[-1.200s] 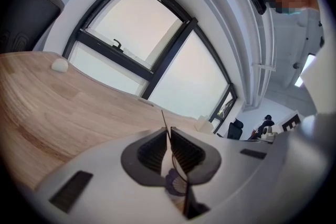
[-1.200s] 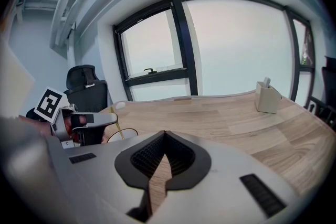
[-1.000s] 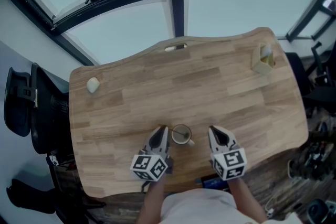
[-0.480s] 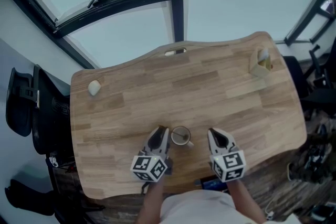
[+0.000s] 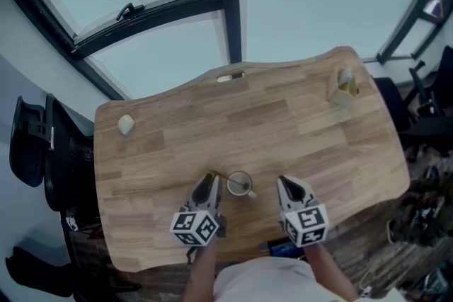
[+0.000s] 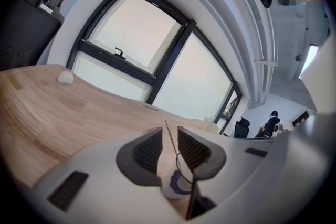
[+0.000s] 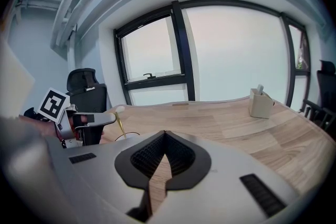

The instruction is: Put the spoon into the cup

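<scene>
Since the spoon (image 5: 221,177) is already standing in the cup (image 5: 239,184), its handle leans up and to the left over the rim. The left tongs (image 5: 207,184) sit just left of the cup with the jaws a narrow slit apart. The thin handle runs through that slit, not visibly pinched. The right tongs (image 5: 285,184) are just right of the cup, tips pressed together on nothing.

The cup sits close to the near edge of the table (image 5: 283,124), so there's hardly any room on the person's side of it. Beyond the cup it's a big stretch of bare wood. Far left of the cup there's a small pale lump (image 5: 125,124) near that edge. Far right of the cup, a beige box (image 5: 341,89) stands by the corner. An office chair (image 5: 28,145) is past the left edge.

For markings, there are just black-and-white squares on the marker cubes (image 5: 193,228), plus a dark blue print on the cup, too small to read.
</scene>
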`<action>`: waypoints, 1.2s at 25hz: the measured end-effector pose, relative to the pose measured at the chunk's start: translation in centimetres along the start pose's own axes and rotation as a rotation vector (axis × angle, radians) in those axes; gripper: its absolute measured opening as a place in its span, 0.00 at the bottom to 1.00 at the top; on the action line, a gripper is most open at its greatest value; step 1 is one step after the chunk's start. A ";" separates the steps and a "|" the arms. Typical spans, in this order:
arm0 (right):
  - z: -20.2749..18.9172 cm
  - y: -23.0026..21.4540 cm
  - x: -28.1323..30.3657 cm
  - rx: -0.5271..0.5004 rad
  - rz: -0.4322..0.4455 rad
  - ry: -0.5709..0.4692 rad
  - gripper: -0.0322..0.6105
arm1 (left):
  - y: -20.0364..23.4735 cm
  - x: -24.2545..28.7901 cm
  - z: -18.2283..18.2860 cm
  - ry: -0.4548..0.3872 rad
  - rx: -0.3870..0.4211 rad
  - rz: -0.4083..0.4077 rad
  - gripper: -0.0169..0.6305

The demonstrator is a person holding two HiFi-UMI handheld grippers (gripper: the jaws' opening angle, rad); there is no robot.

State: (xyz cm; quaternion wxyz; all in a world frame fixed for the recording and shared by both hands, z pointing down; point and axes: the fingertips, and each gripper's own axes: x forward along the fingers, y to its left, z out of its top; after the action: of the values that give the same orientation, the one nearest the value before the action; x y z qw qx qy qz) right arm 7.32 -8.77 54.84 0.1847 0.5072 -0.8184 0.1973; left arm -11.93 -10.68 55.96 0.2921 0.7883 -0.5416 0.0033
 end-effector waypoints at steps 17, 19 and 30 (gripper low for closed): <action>2.4 3.0 -2.7 -0.065 0.054 -0.091 0.05 | -4.5 -4.5 4.0 -0.107 0.125 -0.064 0.03; 2.7 3.3 -3.1 -0.075 0.059 -0.109 0.05 | -5.0 -4.9 3.9 -0.102 0.131 -0.067 0.03; 4.5 3.5 -5.3 -0.134 0.066 -0.186 0.05 | -6.8 -6.5 4.6 -0.141 0.153 -0.059 0.03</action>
State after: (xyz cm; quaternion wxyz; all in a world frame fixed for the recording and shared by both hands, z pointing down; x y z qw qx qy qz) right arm 5.88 -5.63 47.82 0.1349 0.4826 -0.8596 0.1003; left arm -10.21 -5.63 46.88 0.1922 0.8221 -0.5356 -0.0193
